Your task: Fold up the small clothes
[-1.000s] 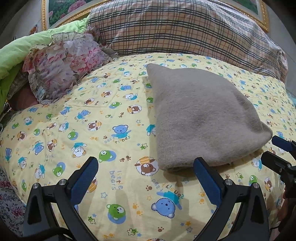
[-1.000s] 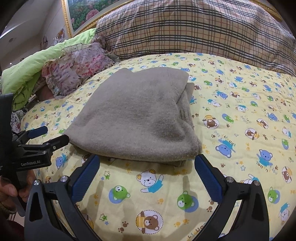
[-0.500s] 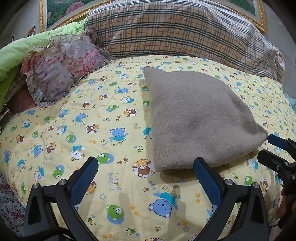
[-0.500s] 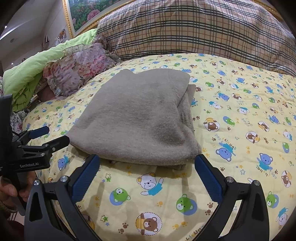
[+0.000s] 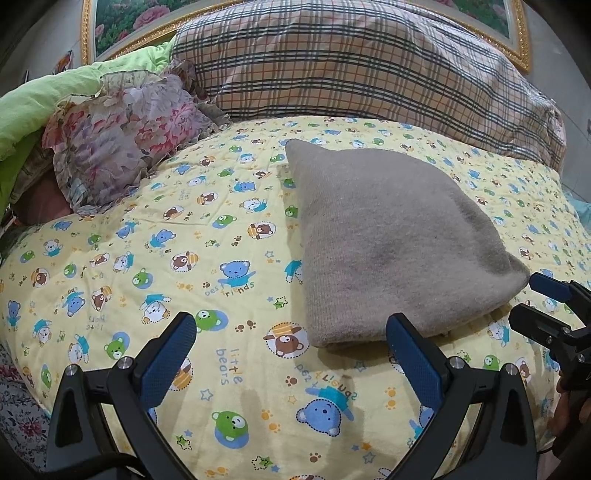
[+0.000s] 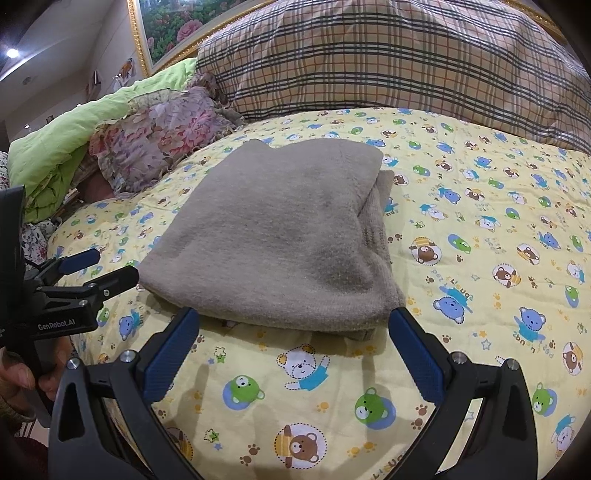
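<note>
A grey-brown knitted garment (image 5: 391, 243) lies folded in a flat stack on the yellow bear-print quilt (image 5: 155, 258); it also shows in the right wrist view (image 6: 280, 236). My left gripper (image 5: 291, 354) is open and empty, just short of the garment's near left corner. My right gripper (image 6: 291, 343) is open and empty, in front of the garment's near edge. The right gripper shows at the right edge of the left wrist view (image 5: 546, 306), and the left gripper shows at the left of the right wrist view (image 6: 96, 269).
A large plaid pillow (image 5: 369, 62) lies along the head of the bed. A floral ruffled cushion (image 5: 122, 133) and a green blanket (image 5: 40, 107) are at the back left. A gold-framed flower picture (image 6: 166, 26) hangs behind.
Both grippers have drawn back a little from the folded garment. The garment has not moved, and both grippers stay open.
</note>
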A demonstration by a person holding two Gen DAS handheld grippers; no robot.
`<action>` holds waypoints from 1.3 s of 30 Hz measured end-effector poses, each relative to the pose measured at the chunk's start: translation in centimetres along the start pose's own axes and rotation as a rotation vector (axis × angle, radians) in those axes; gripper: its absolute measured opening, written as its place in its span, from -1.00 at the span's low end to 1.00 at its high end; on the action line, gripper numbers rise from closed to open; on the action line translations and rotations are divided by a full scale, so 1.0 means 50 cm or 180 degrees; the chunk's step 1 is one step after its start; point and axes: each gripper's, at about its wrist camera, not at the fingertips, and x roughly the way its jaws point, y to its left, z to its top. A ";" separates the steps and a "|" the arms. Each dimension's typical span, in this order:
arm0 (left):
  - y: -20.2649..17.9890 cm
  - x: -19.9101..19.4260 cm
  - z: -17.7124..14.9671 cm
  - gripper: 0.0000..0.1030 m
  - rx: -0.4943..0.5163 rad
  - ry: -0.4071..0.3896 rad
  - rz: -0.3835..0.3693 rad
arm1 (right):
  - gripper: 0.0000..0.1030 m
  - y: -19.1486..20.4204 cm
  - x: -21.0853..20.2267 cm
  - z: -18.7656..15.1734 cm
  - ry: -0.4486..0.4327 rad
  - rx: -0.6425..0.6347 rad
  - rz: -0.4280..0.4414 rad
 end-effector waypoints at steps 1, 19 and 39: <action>-0.001 -0.001 0.000 1.00 0.0002 -0.0002 0.0000 | 0.98 0.000 -0.001 0.001 -0.0004 -0.0010 0.0006; -0.019 -0.008 -0.001 1.00 0.0111 0.0019 -0.0047 | 0.98 0.001 -0.009 0.008 -0.0028 -0.0067 0.0060; -0.016 -0.011 0.002 1.00 0.0106 0.0013 -0.0030 | 0.98 -0.002 -0.012 0.012 -0.0014 -0.0115 0.0102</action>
